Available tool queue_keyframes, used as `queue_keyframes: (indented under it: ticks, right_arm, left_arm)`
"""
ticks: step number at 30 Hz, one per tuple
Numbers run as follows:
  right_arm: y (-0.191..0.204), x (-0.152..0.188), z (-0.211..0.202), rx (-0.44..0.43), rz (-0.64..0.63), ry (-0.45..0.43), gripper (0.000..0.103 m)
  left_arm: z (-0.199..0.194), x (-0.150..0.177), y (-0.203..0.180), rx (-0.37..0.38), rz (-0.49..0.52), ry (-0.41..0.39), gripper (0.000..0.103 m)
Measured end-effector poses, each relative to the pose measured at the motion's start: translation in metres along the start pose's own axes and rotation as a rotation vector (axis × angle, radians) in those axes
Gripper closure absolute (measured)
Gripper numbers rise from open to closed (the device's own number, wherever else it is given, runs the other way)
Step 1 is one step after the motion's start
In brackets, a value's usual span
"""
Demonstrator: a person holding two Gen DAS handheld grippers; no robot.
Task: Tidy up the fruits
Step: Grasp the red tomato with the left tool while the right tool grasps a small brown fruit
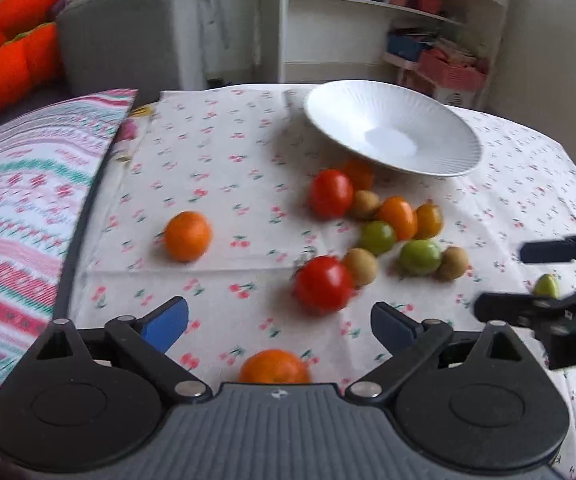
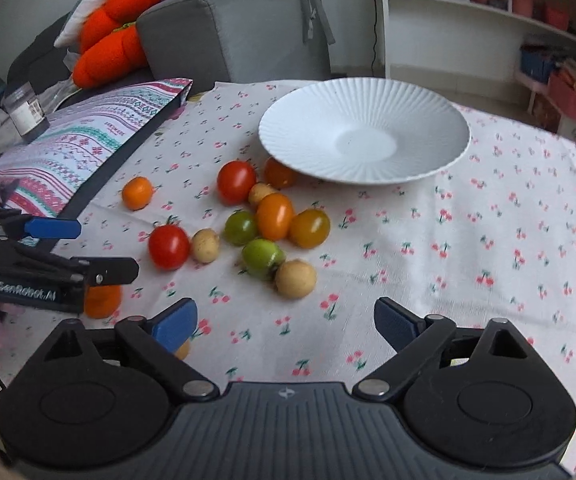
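Observation:
Several small fruits lie loose on the cherry-print cloth: a red tomato [image 1: 321,285], another red one [image 1: 330,193], an orange [image 1: 188,236], green ones [image 1: 419,257], tan ones and orange ones. A white ribbed plate [image 2: 363,136] stands empty behind them, also in the left wrist view [image 1: 391,128]. My left gripper [image 1: 280,320] is open and empty, just short of the near red tomato, with an orange [image 1: 275,367] below it. My right gripper [image 2: 286,322] is open and empty, in front of a tan fruit [image 2: 295,279] and a green one [image 2: 263,258].
A patterned cushion [image 2: 84,144] lies along the table's left side. A grey armchair [image 2: 232,28] with orange plush toys stands behind, a white shelf [image 2: 487,8] at the back right. A jar [image 2: 26,112] and a screen sit far left.

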State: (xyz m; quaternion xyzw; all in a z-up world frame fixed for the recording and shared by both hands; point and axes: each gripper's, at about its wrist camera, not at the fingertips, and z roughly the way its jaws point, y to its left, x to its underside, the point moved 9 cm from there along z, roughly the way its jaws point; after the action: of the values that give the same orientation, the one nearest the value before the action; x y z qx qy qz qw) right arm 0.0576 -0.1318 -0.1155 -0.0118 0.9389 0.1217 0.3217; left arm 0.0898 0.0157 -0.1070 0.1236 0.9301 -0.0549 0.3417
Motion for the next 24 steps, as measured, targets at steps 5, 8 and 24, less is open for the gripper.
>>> queue_keyframes:
  ticks: [5, 8, 24]
  right_arm:
    - [-0.003, -0.003, 0.012, 0.016, -0.004, 0.024, 0.028]
    - [-0.004, -0.002, 0.018, 0.021, 0.011, 0.054, 0.036]
    - [-0.004, -0.002, 0.032, 0.111, -0.025, 0.083, 0.067]
  left_arm:
    - [0.013, 0.0, -0.013, 0.049, 0.012, 0.023, 0.033]
    - [0.019, 0.0, -0.016, 0.057, 0.022, 0.026, 0.041]
    - [0.037, -0.006, -0.018, 0.051, 0.006, 0.025, 0.064]
